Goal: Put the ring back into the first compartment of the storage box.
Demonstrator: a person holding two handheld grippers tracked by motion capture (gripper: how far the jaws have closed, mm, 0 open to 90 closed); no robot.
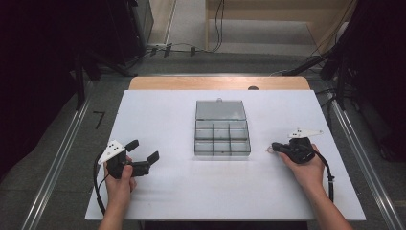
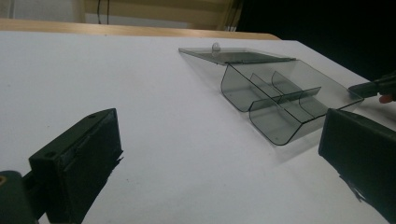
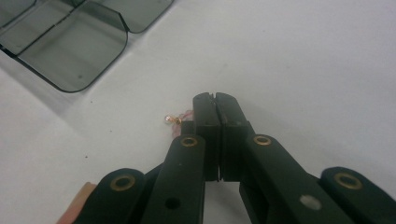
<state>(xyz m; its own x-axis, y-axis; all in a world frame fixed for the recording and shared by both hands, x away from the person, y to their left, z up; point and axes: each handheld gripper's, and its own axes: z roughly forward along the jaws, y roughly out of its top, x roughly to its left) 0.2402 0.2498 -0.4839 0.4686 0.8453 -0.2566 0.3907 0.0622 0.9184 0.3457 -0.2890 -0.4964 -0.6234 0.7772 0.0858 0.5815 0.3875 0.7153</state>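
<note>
— How do the jaws stand?
— The right gripper [image 3: 215,100] is pressed together on a small pink-and-gold trinket [image 3: 175,118] that sticks out at its side, low on the white table [image 1: 163,191], right of the clear compartment box [image 1: 222,139]. The left gripper [image 1: 143,151] gapes wide, holding nothing.
— And the trinket's axis?
— Too small to tell.

Clear divided box [image 1: 222,154] sits on the white board [image 1: 163,110] btwn my L and R jaws, fwd of both, near corner just fwd-left of R jaws. Lid [image 1: 220,110] open, lying flat on its far side. Wood strip [image 1: 191,83] beyond the board. Cables [image 1: 218,28] + black floor mark [image 1: 99,118] well away.
</note>
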